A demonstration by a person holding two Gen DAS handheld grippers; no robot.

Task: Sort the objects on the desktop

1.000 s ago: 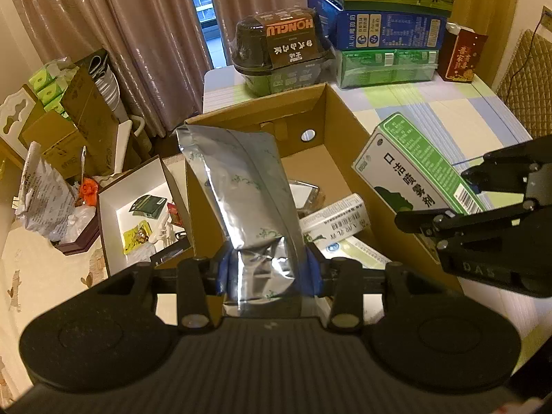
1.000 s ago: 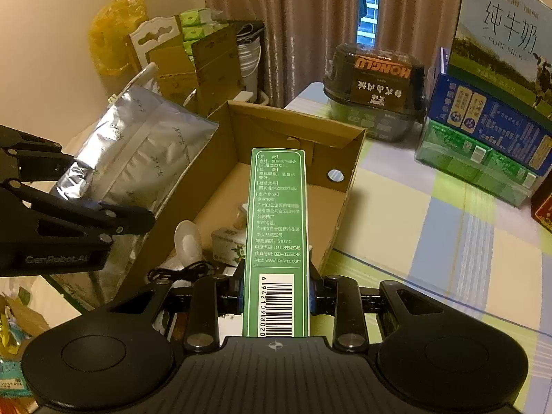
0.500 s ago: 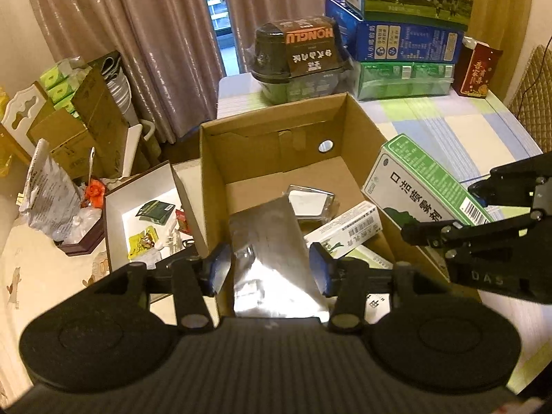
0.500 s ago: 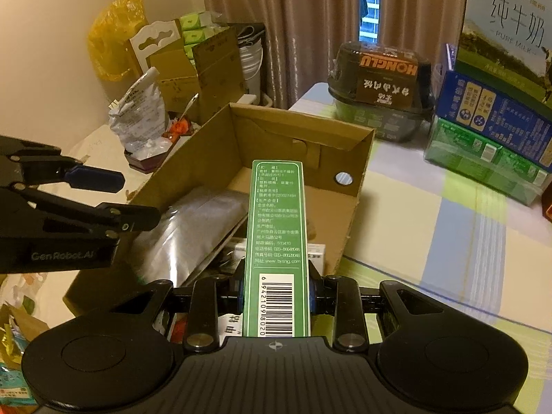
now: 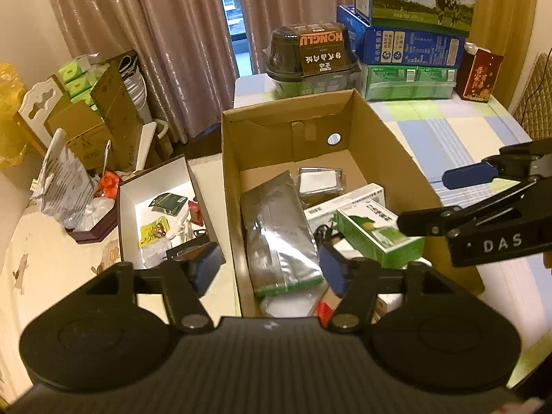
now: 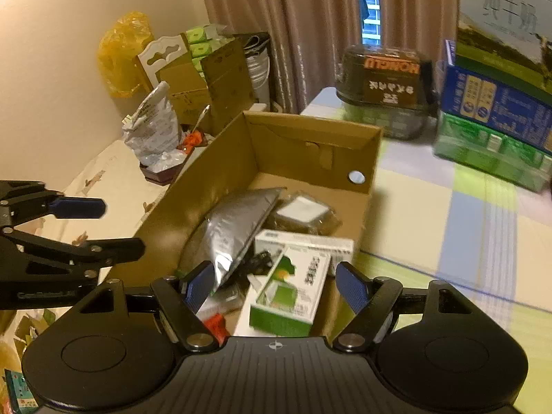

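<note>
An open cardboard box (image 5: 286, 110) (image 6: 310, 126) stands at the table's left edge. A silver foil pouch (image 5: 279, 234) (image 6: 234, 227) lies flat inside it, along the left wall. A green and white carton (image 5: 376, 233) (image 6: 289, 293) lies tilted on other small boxes to the pouch's right. My left gripper (image 5: 268, 269) (image 6: 122, 226) hovers over the box's near left part; its jaws are opening and the pads touch nothing. My right gripper (image 6: 276, 284) (image 5: 424, 200) hangs above the green carton, its jaws also opening, clear of the carton.
In the box there are also a white carton (image 5: 345, 203), a clear-wrapped packet (image 5: 321, 181) and a black cable. Behind the box stand a black tub (image 5: 310, 55), stacked milk cartons (image 5: 410, 45) and a red box (image 5: 477, 76). A white tray (image 5: 155, 207) sits to the left.
My left gripper let go of the silver pouch, which fell flat into the box. My right gripper opened and the green carton dropped into the box. Both sets of jaws spread apart.
</note>
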